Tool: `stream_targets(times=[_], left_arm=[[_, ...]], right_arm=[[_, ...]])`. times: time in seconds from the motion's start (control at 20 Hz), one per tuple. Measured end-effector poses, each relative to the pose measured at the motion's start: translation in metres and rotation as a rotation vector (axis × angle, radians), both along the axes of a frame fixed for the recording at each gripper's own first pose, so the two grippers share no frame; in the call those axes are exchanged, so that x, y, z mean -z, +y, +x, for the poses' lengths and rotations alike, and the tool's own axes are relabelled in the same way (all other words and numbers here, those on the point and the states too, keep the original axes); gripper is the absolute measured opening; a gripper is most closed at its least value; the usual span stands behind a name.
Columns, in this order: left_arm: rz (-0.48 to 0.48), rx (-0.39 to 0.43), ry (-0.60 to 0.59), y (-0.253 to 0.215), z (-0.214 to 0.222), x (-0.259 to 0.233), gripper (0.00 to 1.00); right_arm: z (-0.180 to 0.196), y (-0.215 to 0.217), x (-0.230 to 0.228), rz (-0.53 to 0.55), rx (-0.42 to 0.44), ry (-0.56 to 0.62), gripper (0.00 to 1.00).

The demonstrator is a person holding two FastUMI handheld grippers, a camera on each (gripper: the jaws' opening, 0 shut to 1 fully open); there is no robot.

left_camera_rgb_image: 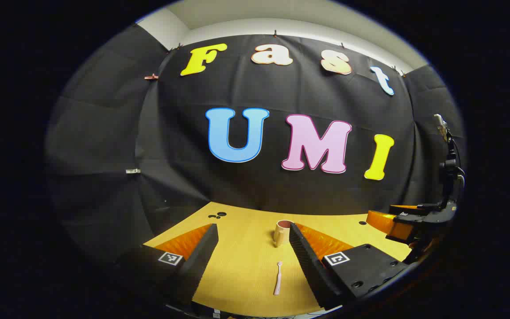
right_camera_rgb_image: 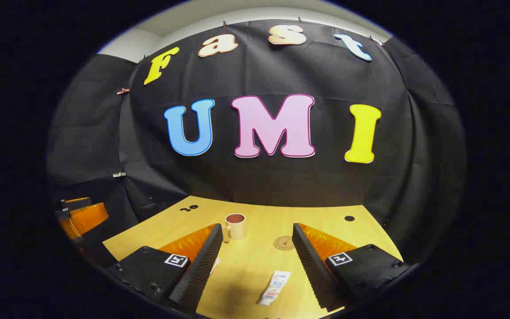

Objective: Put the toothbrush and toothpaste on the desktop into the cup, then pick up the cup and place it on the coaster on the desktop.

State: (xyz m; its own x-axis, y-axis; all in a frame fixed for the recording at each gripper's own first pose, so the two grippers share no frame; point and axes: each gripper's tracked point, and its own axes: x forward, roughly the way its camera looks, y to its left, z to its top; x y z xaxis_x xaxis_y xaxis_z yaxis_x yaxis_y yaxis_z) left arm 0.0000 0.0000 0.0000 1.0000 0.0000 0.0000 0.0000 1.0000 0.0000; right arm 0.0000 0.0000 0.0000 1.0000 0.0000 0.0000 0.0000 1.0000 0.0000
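A pink toothbrush (left_camera_rgb_image: 278, 278) lies flat on the yellow desktop (left_camera_rgb_image: 246, 257), between the fingers of my open left gripper (left_camera_rgb_image: 255, 248). Beyond it stands a beige cup (left_camera_rgb_image: 283, 232) with a dark red inside, partly hidden by that gripper's right-hand finger. In the right gripper view, a white toothpaste tube (right_camera_rgb_image: 274, 287) lies on the desktop (right_camera_rgb_image: 259, 217) between the fingers of my open right gripper (right_camera_rgb_image: 255, 250). The cup (right_camera_rgb_image: 236, 226) stands upright farther back, left of centre. A round brown coaster (right_camera_rgb_image: 283, 243) lies to the cup's right. The toothbrush head (right_camera_rgb_image: 214, 265) peeks out beside the left-hand finger.
Small dark holes mark the desktop at the back left (left_camera_rgb_image: 218, 215) and back right (right_camera_rgb_image: 349, 218). The other gripper (left_camera_rgb_image: 414, 219) hangs at the right edge of the left gripper view. Black cloth walls close the booth behind the desk.
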Motion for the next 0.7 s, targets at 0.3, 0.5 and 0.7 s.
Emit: stream_targets(times=[0.3,0.5,0.7], left_arm=[[-0.011,-0.048,0.025,0.007,0.007,0.012,1.00],[0.003,-0.037,0.014,0.004,0.018,0.012,1.00],[0.031,-0.001,0.007,-0.007,0.033,0.011,1.00]], right_arm=[[0.007,-0.006,0.002,0.014,-0.005,-0.014,0.97],[0.006,-0.023,0.007,0.004,0.026,-0.007,0.97],[0.006,-0.036,0.002,-0.003,0.062,-0.027,0.97]])
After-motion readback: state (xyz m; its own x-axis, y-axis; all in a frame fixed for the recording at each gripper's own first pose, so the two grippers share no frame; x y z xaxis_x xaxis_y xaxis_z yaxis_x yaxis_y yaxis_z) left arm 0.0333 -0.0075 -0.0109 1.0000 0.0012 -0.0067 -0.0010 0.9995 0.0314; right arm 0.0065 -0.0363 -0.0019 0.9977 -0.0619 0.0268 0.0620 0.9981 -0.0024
